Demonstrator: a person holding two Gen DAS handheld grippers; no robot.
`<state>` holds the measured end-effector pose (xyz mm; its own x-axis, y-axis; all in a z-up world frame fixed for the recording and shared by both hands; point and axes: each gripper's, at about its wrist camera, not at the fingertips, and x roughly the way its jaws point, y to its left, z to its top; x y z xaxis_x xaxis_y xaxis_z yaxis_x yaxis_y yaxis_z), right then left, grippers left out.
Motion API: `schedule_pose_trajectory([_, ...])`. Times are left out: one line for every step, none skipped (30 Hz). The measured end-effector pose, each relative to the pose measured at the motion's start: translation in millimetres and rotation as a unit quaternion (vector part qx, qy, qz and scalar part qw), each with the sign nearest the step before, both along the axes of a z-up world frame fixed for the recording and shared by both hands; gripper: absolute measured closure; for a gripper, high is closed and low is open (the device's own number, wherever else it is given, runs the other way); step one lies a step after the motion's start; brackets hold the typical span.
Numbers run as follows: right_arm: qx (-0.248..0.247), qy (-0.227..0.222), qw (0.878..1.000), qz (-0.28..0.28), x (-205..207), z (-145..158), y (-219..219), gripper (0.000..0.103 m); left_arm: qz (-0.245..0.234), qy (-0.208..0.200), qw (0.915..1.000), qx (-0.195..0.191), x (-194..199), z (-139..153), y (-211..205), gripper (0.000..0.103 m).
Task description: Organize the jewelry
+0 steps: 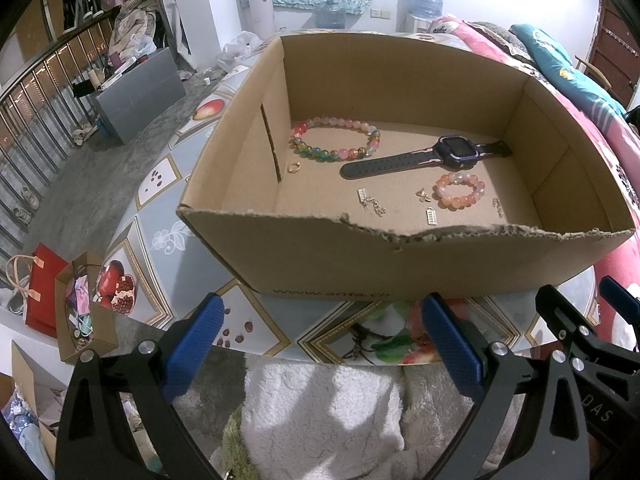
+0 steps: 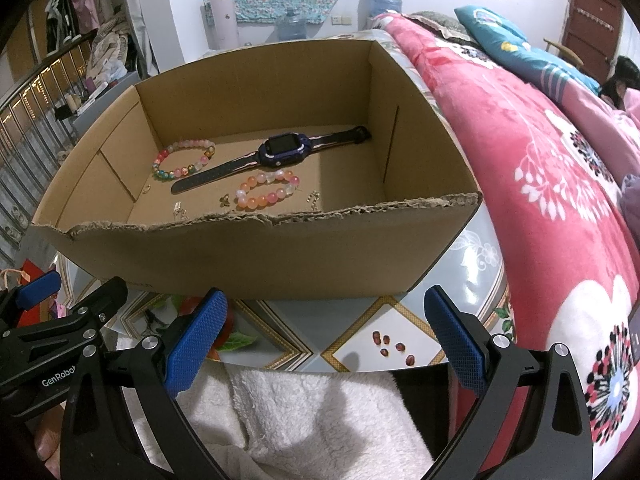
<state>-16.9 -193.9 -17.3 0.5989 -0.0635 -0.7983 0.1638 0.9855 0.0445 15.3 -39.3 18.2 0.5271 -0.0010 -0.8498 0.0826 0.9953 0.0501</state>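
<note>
Behind everything you have a cluttered bedroom, with a pink floral quilt (image 2: 540, 184) on the bed beside a table (image 2: 472, 264) covered in a fruit-print cloth.

Your left gripper (image 1: 320, 344) has its blue fingers (image 1: 192, 344) spread wide, with nothing between them. Your right gripper (image 2: 324, 340) is the same: blue pads (image 2: 196, 336) far apart and empty. Both hang just short of the cardboard box (image 1: 400, 268), above the near table edge and a white fleece fabric (image 2: 300, 420), side by side, with each visible at the edge of the other's view.

The box stands on the table, its near wall torn ragged along the top. All the jewelry lies on the box floor. A purple smartwatch (image 1: 456, 152) lies stretched out across the middle, strap flat. A multicoloured bead bracelet (image 1: 336, 140) sits toward the box's far left corner, close to the watch strap's end. A smaller pink-orange bead bracelet (image 1: 460, 191) lies nearer the torn wall, just in front of the watch. A gold ring (image 1: 294, 168) rests by the left wall. Small gold charms (image 1: 370, 200) are scattered along the floor close to the torn wall, one of them just beside the smaller bracelet; their shapes are too small to make out.
</note>
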Motion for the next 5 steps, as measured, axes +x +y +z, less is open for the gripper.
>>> schedule_pose_trajectory([-0.001,-0.001,1.000,0.000,0.6,-0.1,1.0,0.008,0.000,0.000,1.0000,0.000,0.1,0.0,-0.1,0.006])
schedule_pose_trajectory([-0.001,0.000,1.000,0.000,0.4,0.0,0.5,0.008,0.000,0.001,1.0000,0.000,-0.1,-0.3,-0.2,0.006])
schedule_pose_trajectory([-0.001,-0.001,1.000,0.000,0.7,-0.1,1.1,0.008,0.001,0.001,1.0000,0.000,0.4,-0.5,-0.4,0.006])
schedule_pose_trajectory([-0.002,-0.001,1.000,0.000,0.0,0.1,0.3,0.008,0.001,0.002,1.0000,-0.001,0.5,-0.6,-0.3,0.006])
schedule_pose_trajectory([-0.001,-0.001,1.000,0.000,0.8,-0.1,1.2,0.008,0.001,0.002,1.0000,0.000,0.3,-0.7,-0.3,0.006])
